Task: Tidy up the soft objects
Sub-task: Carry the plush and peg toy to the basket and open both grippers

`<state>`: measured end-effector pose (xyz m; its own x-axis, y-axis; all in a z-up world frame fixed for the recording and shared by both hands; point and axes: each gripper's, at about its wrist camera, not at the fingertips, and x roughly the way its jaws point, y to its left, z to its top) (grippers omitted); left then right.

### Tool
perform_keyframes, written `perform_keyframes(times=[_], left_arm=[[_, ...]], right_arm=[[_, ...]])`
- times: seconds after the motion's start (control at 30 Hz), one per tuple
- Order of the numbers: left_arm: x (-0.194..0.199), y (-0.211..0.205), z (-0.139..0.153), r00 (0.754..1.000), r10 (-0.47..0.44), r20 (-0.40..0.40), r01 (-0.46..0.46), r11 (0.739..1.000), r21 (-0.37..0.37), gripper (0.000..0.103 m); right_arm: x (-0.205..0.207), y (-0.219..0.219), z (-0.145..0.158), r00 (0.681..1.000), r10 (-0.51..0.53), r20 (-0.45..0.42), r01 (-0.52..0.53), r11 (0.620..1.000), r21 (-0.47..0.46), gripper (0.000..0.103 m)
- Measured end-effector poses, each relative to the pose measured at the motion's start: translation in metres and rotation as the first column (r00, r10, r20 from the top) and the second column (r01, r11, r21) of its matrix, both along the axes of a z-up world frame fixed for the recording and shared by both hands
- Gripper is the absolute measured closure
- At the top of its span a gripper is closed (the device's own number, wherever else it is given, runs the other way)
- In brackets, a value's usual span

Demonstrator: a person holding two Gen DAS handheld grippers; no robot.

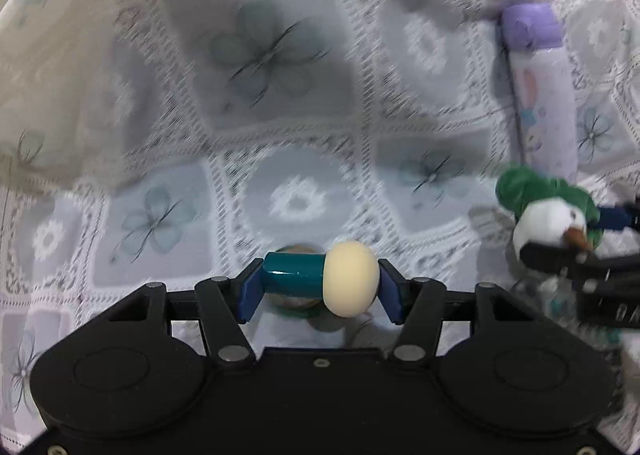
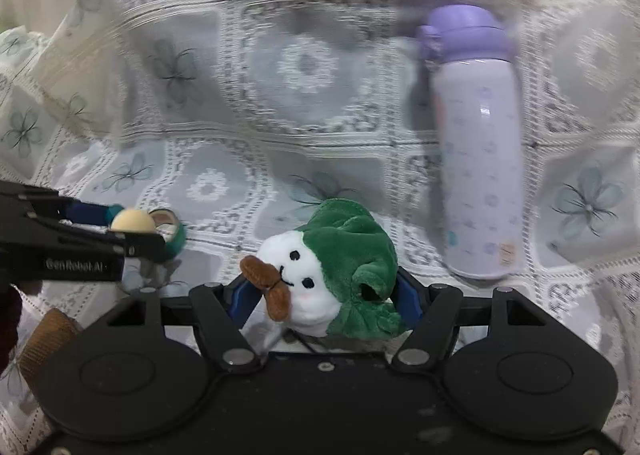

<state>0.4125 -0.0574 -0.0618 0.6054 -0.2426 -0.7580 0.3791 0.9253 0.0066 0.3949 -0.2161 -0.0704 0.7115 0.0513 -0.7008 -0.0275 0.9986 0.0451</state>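
Lace cloth (image 1: pixel 280 103) with a flower print is spread over the surface. At the left, a toy with a teal barrel and a cream cap (image 1: pixel 320 281) is clamped end to end in the narrowed left claw (image 1: pixel 318 289), above a small teal-rimmed round item (image 2: pixel 170 231). At the right, a green-hooded white plush (image 2: pixel 320 279) is pinched between the pads of the right claw (image 2: pixel 324 297). Beyond it, toward the far right edge, a lilac bottle (image 2: pixel 478 147) is seen lying on the cloth.
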Motion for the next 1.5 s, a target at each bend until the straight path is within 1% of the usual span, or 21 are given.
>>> perform_keyframes(times=[0.2,0.43,0.6,0.7,0.8,0.9,1.03,1.13,1.23,1.3,1.4,1.5], left_arm=[[-0.001,-0.054,0.015,0.999,-0.048,0.008,0.048,0.999,-0.009,0.047],[-0.015,-0.117,0.021,0.994,-0.113,-0.010,0.112,0.993,-0.029,0.047],[-0.043,-0.159,0.021,0.982,-0.190,-0.024,0.189,0.982,-0.022,0.047],[-0.066,-0.174,0.021,0.971,-0.236,-0.035,0.235,0.972,-0.017,0.047],[-0.085,-0.182,0.021,0.962,-0.265,-0.061,0.264,0.964,-0.025,0.047],[-0.110,-0.181,0.024,0.954,-0.280,-0.105,0.278,0.960,-0.039,0.047],[-0.149,-0.169,0.029,0.944,-0.302,-0.134,0.297,0.953,-0.055,0.047],[-0.179,-0.155,0.031,0.942,-0.304,-0.144,0.300,0.953,-0.046,0.047],[-0.209,-0.135,0.034,0.943,-0.294,-0.158,0.290,0.956,-0.051,0.047],[-0.231,-0.117,0.037,0.946,-0.276,-0.170,0.271,0.961,-0.053,0.047],[-0.253,-0.089,0.043,0.963,-0.217,-0.162,0.211,0.976,-0.059,0.047],[-0.270,-0.061,0.053,0.976,-0.164,-0.146,0.155,0.985,-0.069,0.047]], right_arm=[[-0.022,-0.037,0.004,0.997,-0.081,0.004,0.080,0.996,0.024,0.035],[-0.058,-0.084,0.006,0.982,-0.190,-0.011,0.191,0.980,0.050,0.034],[-0.091,-0.106,0.007,0.966,-0.258,-0.028,0.259,0.965,0.045,0.034],[-0.115,-0.116,0.008,0.956,-0.291,-0.047,0.294,0.954,0.060,0.034],[-0.147,-0.122,0.009,0.945,-0.319,-0.066,0.324,0.944,0.066,0.034],[-0.175,-0.124,0.011,0.935,-0.348,-0.076,0.352,0.934,0.061,0.034],[-0.215,-0.121,0.012,0.922,-0.374,-0.099,0.381,0.921,0.077,0.034],[-0.242,-0.113,0.013,0.917,-0.380,-0.118,0.391,0.916,0.089,0.034],[-0.268,-0.099,0.016,0.920,-0.371,-0.126,0.383,0.919,0.093,0.034],[-0.283,-0.087,0.018,0.925,-0.357,-0.129,0.370,0.923,0.102,0.034],[-0.302,-0.067,0.023,0.938,-0.320,-0.130,0.334,0.936,0.108,0.033],[-0.321,-0.043,0.030,0.954,-0.279,-0.112,0.291,0.950,0.116,0.034]])
